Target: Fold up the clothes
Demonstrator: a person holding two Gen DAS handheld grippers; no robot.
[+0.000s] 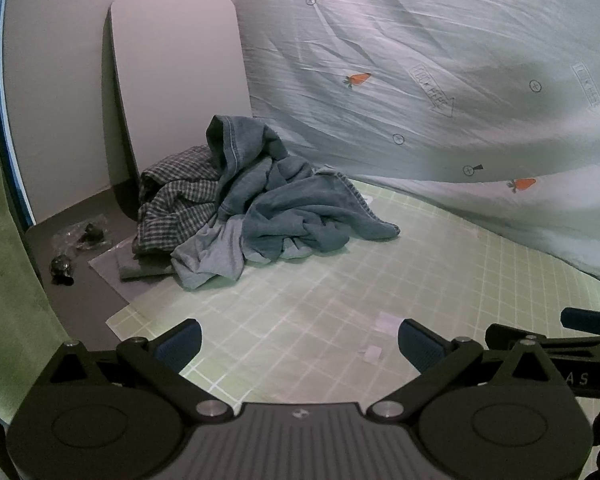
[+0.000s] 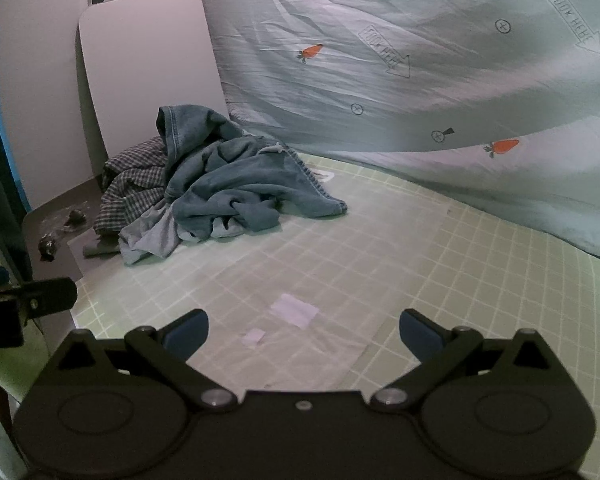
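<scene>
A heap of crumpled clothes (image 1: 256, 208) lay at the far left of a pale green gridded mat (image 1: 440, 280) on the table, well away from both tools. On top sat a teal, towel-like garment (image 1: 300, 216) with a stitched hem standing up in a peak at the back and a ribbed edge trailing down to a corner at the right. Under it, to the left, was a dark checked shirt (image 1: 172, 200), and a thinner light blue piece (image 1: 208, 252) spilled out at the front. All three overlapped, so where one ended and the next began was hard to tell.

Judging by the deep, loose folds, the cloth looked soft, limp and light, not slippery or breakable. It would likely sag and drag its neighbours when lifted. The free right corner of the teal garment, or its raised hem, seemed the cleanest place to pinch, since both stood clear of the other pieces.

The left tool (image 1: 300, 344) hovered low over the near mat, its fingers spread wide and holding nothing. The right tool (image 2: 304, 336) did the same just beside it, also wide and empty.

Behind the heap leaned a white board (image 1: 176, 80). A pale sheet printed with carrots (image 1: 440, 80) hung across the back. Small dark objects (image 1: 76, 252) lay on the bare table left of the mat.
</scene>
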